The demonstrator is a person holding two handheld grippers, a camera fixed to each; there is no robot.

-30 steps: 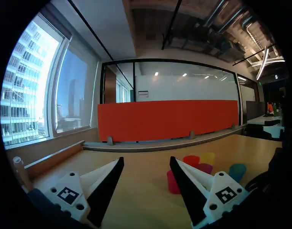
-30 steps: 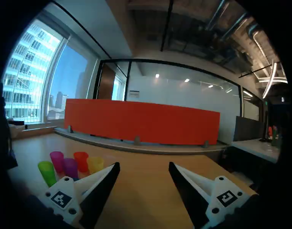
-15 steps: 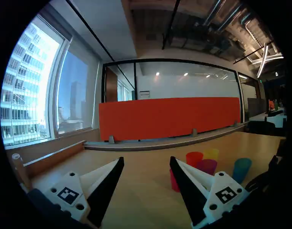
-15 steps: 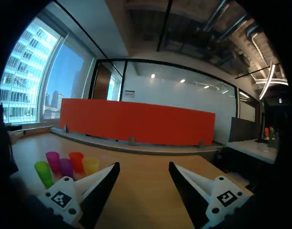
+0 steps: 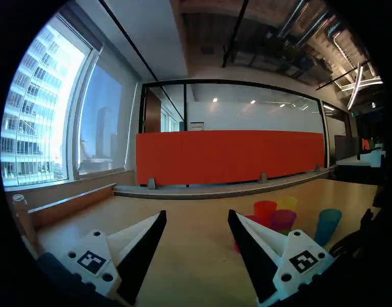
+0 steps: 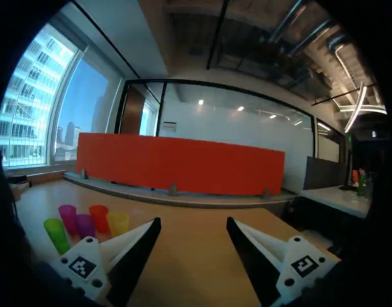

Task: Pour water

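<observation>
Cups (image 6: 99, 217) cluster left of the right hand-held gripper (image 6: 192, 221) — jaws apart

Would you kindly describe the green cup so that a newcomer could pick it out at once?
In the right gripper view, a long orange partition backs the wooden desk. In front of it stands a cluster of small coloured cups. The green cup is the leftmost and nearest one, the only green among pink, purple, orange and yellow.
</observation>
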